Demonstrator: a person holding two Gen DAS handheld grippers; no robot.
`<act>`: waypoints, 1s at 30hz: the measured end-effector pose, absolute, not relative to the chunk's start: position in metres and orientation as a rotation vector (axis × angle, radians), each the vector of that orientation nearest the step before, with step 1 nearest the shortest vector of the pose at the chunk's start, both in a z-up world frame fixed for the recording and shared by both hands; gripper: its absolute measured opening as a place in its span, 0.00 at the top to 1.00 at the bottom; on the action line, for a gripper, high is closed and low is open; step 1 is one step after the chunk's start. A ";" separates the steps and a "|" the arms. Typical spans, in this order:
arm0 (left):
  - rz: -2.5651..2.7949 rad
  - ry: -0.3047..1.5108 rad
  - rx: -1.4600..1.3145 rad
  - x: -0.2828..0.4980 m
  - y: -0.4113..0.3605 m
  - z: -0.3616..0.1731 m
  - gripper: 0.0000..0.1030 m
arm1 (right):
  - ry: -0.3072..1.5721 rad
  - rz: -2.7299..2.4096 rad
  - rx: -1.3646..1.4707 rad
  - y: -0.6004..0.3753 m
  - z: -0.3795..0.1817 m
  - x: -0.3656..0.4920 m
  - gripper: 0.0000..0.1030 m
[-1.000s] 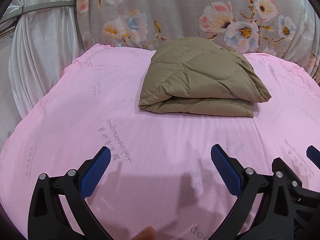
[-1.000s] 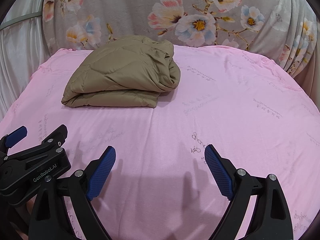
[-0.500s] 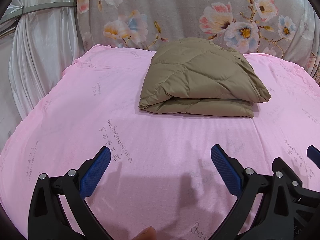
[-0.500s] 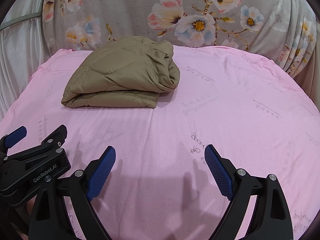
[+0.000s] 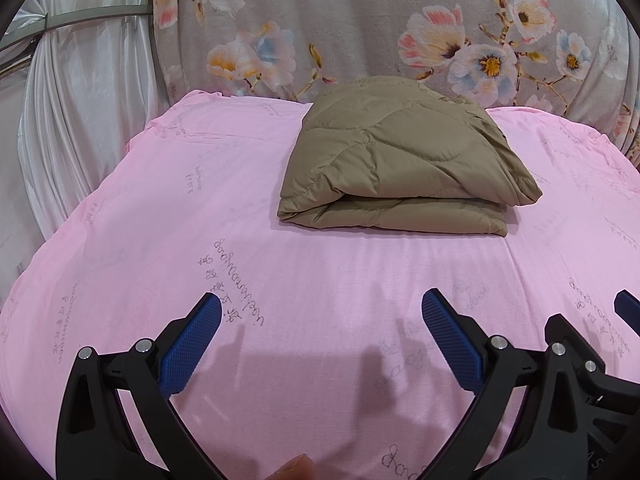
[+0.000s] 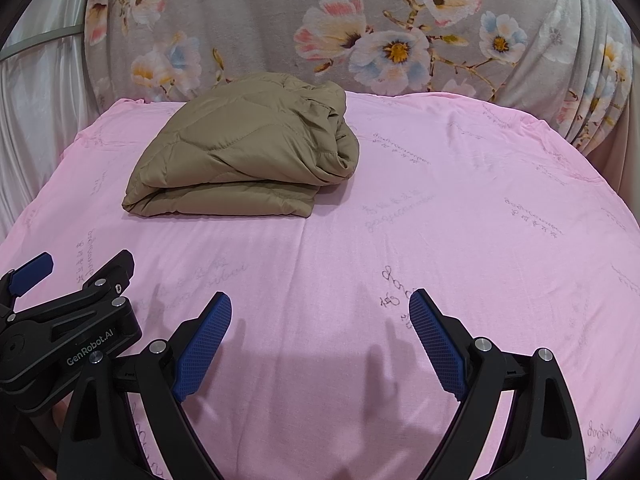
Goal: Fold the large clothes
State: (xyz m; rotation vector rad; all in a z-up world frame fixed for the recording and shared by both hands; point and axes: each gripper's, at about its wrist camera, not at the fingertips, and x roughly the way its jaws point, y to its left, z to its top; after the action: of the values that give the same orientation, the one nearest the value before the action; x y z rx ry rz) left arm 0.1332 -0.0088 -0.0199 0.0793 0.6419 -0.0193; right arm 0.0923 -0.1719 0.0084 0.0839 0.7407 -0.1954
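Observation:
A tan quilted jacket [image 5: 404, 160] lies folded in a compact bundle at the far side of the pink sheet [image 5: 320, 272]; in the right wrist view the jacket [image 6: 248, 148] sits far left. My left gripper [image 5: 320, 308] hovers open over bare sheet, well short of the bundle, with nothing between its blue pads [image 5: 192, 344]. My right gripper [image 6: 320, 308] is likewise open and empty, beside the left one. The left gripper's black body [image 6: 68, 336] shows at the lower left of the right wrist view.
A grey floral cloth [image 5: 360, 28] rises behind the sheet as a backdrop [image 6: 360, 24]. White draped fabric [image 5: 80, 120] hangs at the left edge. Pink sheet [image 6: 480, 220] stretches wide to the right of the jacket. A fingertip [image 5: 296, 470] shows at the bottom edge.

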 end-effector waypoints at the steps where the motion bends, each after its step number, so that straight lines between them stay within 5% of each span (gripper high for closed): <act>1: -0.019 0.642 0.080 0.134 -0.008 -0.019 0.05 | 0.741 -0.195 0.084 -0.172 0.009 0.092 0.15; 30: -0.017 0.631 0.086 0.134 -0.009 -0.017 0.06 | 0.739 -0.199 0.083 -0.172 0.009 0.092 0.15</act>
State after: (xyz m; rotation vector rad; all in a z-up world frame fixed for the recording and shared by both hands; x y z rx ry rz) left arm 0.1344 -0.0087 -0.0173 0.0858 0.6311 -0.0169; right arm 0.0915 -0.1716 0.0090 0.0832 0.7393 -0.1993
